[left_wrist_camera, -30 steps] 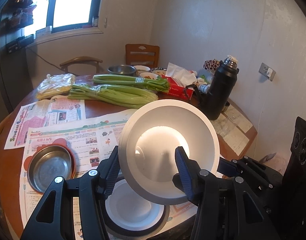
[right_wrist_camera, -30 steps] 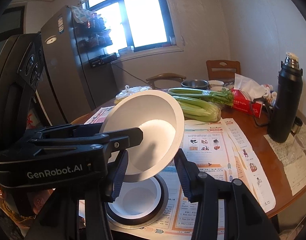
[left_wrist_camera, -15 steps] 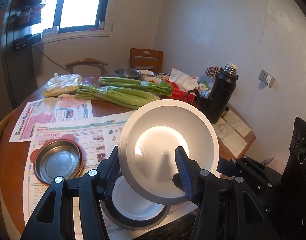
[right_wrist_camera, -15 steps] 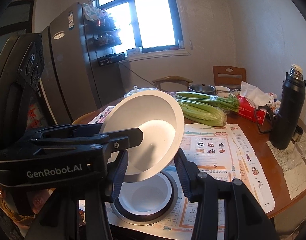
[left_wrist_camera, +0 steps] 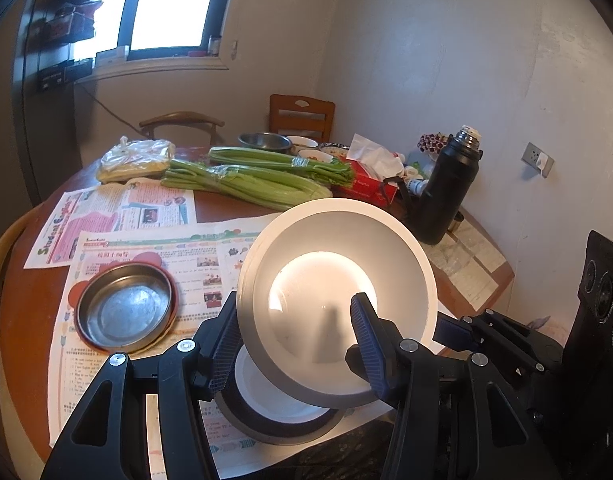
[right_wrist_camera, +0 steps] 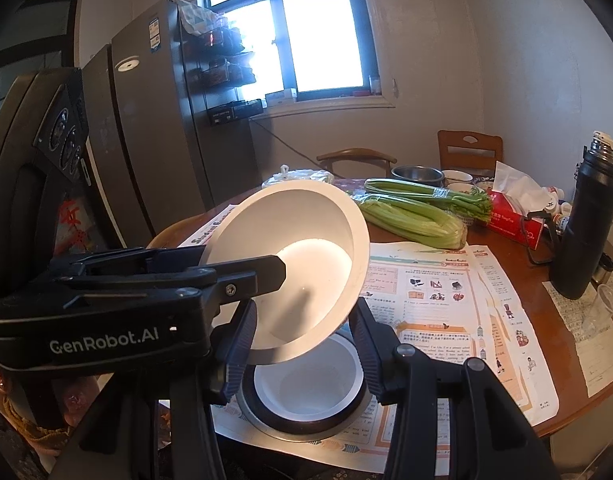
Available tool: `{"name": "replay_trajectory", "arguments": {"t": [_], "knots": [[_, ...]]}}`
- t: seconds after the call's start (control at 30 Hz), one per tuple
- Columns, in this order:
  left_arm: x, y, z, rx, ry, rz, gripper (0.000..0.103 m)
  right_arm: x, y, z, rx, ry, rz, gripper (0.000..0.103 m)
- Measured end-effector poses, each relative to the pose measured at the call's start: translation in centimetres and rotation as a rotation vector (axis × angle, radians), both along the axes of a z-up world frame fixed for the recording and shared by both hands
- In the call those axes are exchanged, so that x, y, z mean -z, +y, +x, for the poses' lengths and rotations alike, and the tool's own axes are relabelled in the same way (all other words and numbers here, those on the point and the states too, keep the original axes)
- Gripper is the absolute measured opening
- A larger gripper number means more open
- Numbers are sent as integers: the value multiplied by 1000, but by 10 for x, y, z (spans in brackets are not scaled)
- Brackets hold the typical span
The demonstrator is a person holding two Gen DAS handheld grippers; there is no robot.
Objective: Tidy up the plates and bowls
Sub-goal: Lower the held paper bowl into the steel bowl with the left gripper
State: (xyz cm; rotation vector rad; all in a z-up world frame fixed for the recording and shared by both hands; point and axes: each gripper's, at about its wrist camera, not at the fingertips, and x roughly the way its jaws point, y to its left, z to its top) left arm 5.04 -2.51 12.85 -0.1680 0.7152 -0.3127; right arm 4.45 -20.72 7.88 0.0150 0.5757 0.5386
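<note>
A white bowl hangs tilted above the table, its opening turned toward both cameras. My left gripper is shut on it, one finger outside the wall and one inside. My right gripper is shut on the bowl's lower rim; in the left wrist view one of its fingers meets the bowl's right edge. The left gripper's upper finger reaches across the bowl's inside. Directly below stands a second bowl, white inside with a dark outer band, on newspaper.
A steel dish on a red plate lies on the newspaper to the left. Celery bundles, a red tissue box, a black thermos and more bowls crowd the far side. The table edge is near on the right.
Both grippers have carried the white bowl together sideways over the table. The dark-banded bowl below now sits more squarely under it. The grip on the bowl looks the same.
</note>
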Motion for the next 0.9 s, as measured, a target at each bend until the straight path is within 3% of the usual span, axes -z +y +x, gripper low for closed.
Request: {"name": "replay_trajectory", "arguments": {"t": [0.9], "knots": [[33,-7,0,-4,91,-1,55,26,1,-7,-32,54,-41,48]]}}
